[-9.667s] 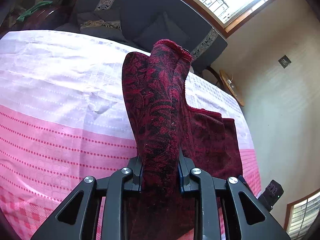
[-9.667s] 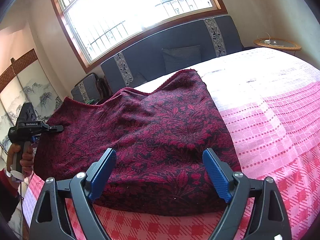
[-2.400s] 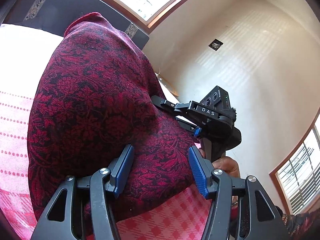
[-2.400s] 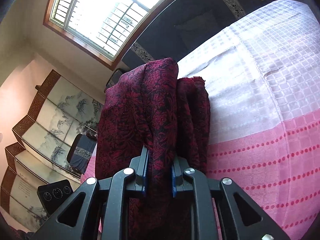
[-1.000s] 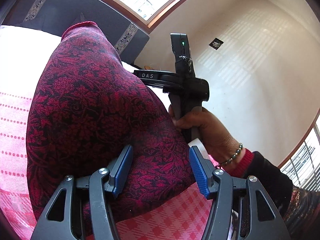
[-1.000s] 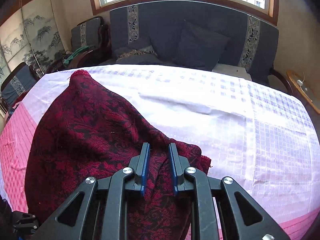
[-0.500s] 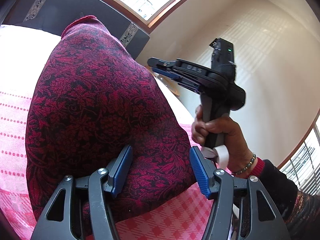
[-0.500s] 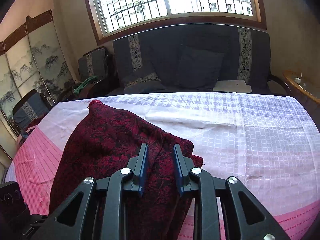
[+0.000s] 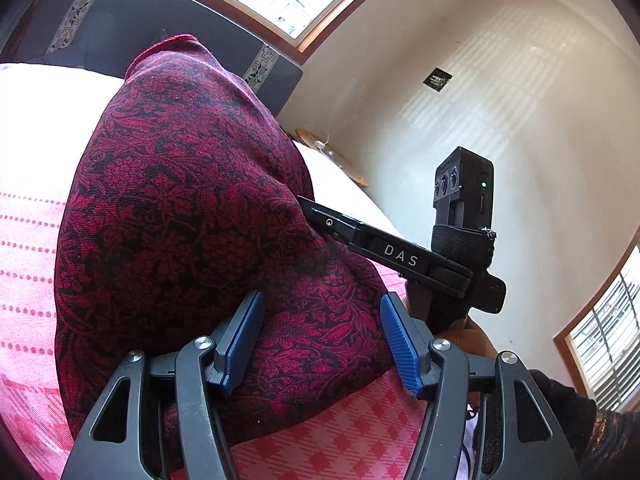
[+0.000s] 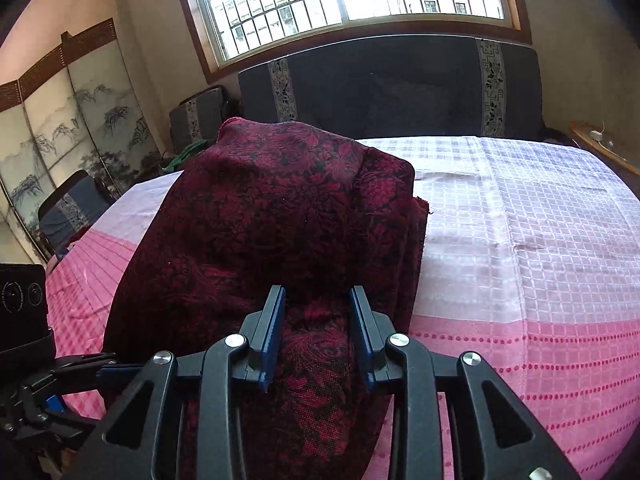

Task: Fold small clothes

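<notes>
Right wrist view: the right gripper (image 10: 316, 332) has its fingers partly spread around a bunched fold of the red cloth (image 10: 272, 216) on the bed (image 10: 520, 240). The left gripper (image 9: 320, 340) sits spread wide at its near edge, so the right is better placed.

Dark red floral-patterned cloth (image 10: 272, 216), folded into a thick bundle, bunched and humped, lying near the bed's (image 10: 540, 220) pink front edge
</notes>
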A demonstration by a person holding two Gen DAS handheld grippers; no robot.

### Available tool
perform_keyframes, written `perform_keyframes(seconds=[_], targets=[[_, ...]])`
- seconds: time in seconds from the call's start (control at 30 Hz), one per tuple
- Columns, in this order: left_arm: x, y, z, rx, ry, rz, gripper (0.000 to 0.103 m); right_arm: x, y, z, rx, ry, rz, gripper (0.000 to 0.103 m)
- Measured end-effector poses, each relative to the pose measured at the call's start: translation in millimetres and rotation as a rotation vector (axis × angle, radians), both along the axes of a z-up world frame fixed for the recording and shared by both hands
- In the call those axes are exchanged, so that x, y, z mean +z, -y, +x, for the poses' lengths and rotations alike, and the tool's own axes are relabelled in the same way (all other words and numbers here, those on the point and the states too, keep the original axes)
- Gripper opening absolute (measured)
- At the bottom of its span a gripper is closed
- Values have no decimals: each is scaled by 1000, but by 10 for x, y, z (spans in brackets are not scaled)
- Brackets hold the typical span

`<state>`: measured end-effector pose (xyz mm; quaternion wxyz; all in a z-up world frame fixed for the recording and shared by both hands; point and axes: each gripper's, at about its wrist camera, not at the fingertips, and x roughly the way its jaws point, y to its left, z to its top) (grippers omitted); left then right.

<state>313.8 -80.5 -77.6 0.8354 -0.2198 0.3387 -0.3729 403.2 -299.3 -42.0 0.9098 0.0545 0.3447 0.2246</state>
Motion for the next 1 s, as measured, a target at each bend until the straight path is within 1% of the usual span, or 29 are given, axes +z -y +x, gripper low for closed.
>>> perform_keyframes(seconds=[0.07,0.1,0.13,0.17,0.2,0.27,0.3,0.33,0.4,0.47,0.5,0.6,0.7,0.83,0.97,1.0], targets=[[28,45,-27,12,11,35,62,-2,54,-65,-21,18,35,30],[55,75,-56,23,25,62,63,26,89,-107,-44,18,52,32],[91,114,-104,36,48,90,66,73,124,-164,-71,24,64,38],[126,142,-151,51,73,119,70,127,150,-246,-100,43,66,39],[159,169,-200,69,98,151,76,174,172,-338,-117,64,64,39],[213,214,-290,102,140,206,78,240,226,-529,-138,93,77,41],[231,231,-327,112,155,227,79,253,252,-629,-145,101,90,44],[239,240,-366,123,165,247,80,257,278,-727,-153,106,103,50],[261,249,-421,144,179,281,81,242,315,-917,-174,114,125,58],[285,245,-475,156,191,293,81,203,309,-1070,-183,110,116,59],[301,247,-504,167,200,310,81,184,298,-1139,-189,112,104,59],[348,237,-576,197,230,353,81,128,274,-1287,-185,107,113,61],[381,233,-664,223,257,393,85,95,259,-1311,-190,93,119,62],[421,183,-698,247,288,437,87,69,279,-1334,-202,86,137,62],[420,177,-740,263,303,468,89,29,220,-1343,-202,72,123,64],[416,177,-747,269,305,479,89,30,211,-1353,-202,76,120,66]])
